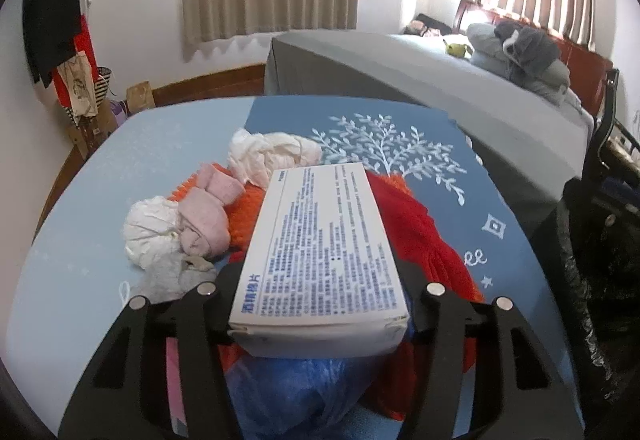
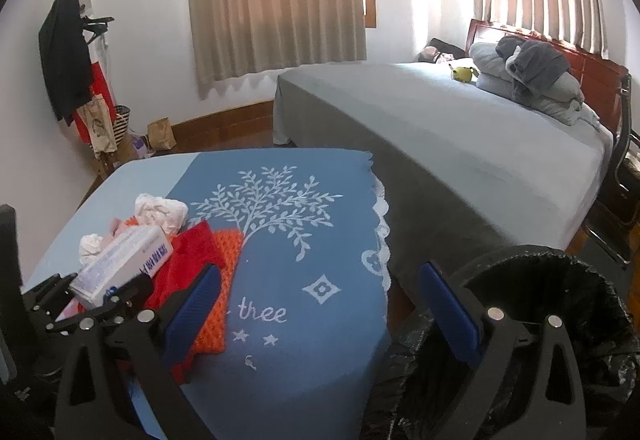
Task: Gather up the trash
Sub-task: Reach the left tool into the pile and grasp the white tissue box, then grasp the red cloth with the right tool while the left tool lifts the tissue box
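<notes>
Box: white printed carton, lies on the clothes pile at bench centre, near end between the left hand-held gripper jaws. Jaws appear closed on its long sides. Likely light, stiff but crushable; smooth card, may slip. Hold mid-sides, moderate force. Right hand-held gripper: open, empty, w/ bin just beside the bench. Paper wads nearby: soft, light.

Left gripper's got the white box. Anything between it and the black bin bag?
No fixed obstacle shows. The box only has to cross the blue tablecloth to the bin bag off its right edge. The open right gripper hangs across that path, so it may need moving aside.
</notes>
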